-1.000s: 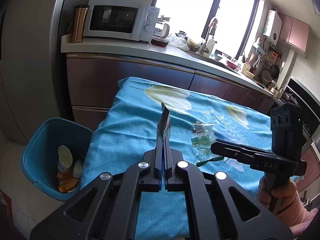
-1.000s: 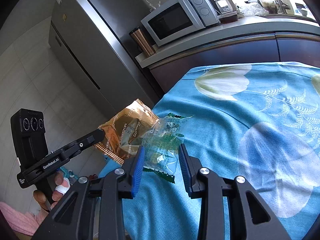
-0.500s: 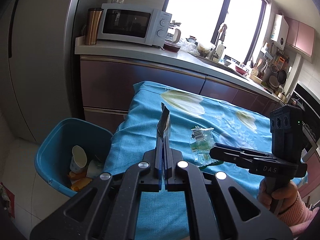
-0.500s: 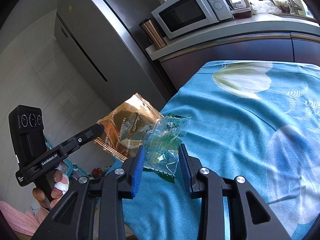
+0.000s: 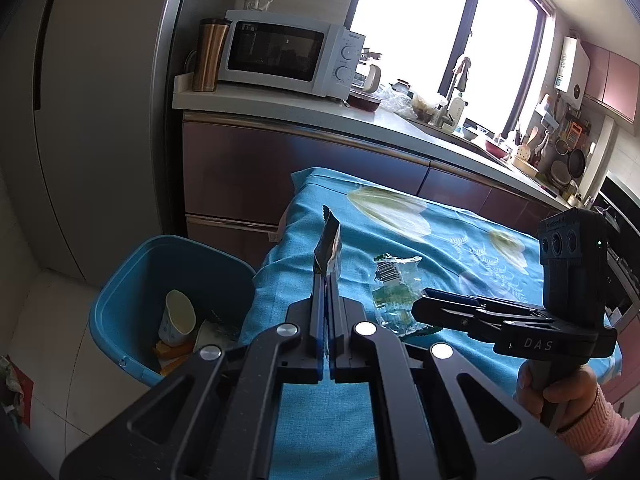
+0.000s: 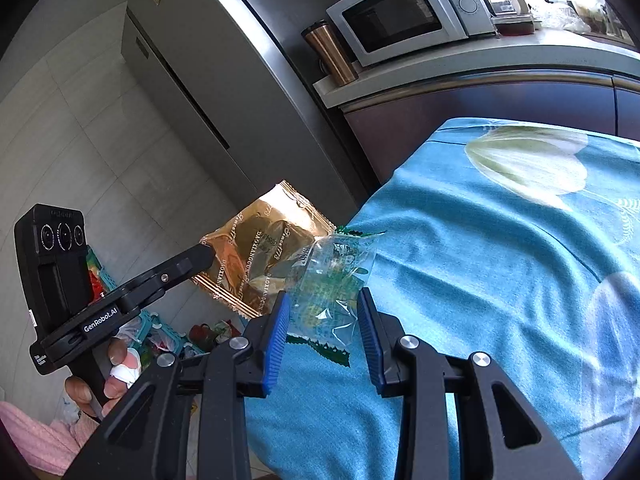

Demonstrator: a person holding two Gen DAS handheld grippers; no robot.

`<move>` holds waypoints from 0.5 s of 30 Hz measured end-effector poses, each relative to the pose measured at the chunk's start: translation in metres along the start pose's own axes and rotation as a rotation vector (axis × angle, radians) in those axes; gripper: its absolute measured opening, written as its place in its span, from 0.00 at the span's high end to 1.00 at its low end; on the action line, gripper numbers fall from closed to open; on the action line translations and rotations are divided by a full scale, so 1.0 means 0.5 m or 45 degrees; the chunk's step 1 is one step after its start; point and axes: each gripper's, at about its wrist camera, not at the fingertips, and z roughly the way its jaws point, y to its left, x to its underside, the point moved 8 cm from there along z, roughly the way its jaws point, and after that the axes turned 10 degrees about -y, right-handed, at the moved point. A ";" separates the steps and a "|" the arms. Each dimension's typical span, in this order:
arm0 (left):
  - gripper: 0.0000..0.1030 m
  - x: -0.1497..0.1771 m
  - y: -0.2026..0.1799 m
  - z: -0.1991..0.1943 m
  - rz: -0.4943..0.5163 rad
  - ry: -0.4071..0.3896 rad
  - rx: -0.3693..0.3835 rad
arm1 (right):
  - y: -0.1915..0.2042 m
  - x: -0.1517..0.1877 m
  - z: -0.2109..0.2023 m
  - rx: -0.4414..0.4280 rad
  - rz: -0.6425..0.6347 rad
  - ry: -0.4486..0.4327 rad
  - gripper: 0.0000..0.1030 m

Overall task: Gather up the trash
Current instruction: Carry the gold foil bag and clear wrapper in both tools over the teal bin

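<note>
The left gripper is pressed together on one gold wrapper, pinched edge-on and held off the table edge, presumably so it can be carried over the blue bin on the floor to the left. The right gripper stands spread, its blue pads either side of one clear green-printed wrapper lying on the blue tablecloth, placed ready to close on it. Count: two grippers, two wrappers, one bin holding at least one paper cup and some orange scraps, though the bin's contents are partly hidden.
</note>
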 end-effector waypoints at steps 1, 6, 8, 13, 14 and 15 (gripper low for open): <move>0.98 0.000 0.004 -0.001 -0.003 -0.002 -0.003 | 0.004 0.000 0.004 -0.004 -0.004 0.004 0.68; 0.98 -0.004 0.026 -0.006 -0.009 -0.010 -0.031 | 0.021 0.002 0.025 -0.025 -0.025 0.027 0.68; 0.98 -0.005 0.036 -0.007 -0.014 -0.012 -0.040 | 0.026 0.004 0.033 -0.032 -0.030 0.036 0.68; 0.98 -0.004 0.061 -0.009 -0.024 -0.014 -0.074 | 0.040 0.003 0.057 -0.047 -0.041 0.060 0.68; 0.98 -0.004 0.065 -0.008 -0.028 -0.013 -0.079 | 0.043 0.004 0.060 -0.049 -0.045 0.063 0.68; 0.98 -0.004 0.070 -0.008 -0.031 -0.012 -0.086 | 0.046 0.004 0.064 -0.050 -0.048 0.067 0.68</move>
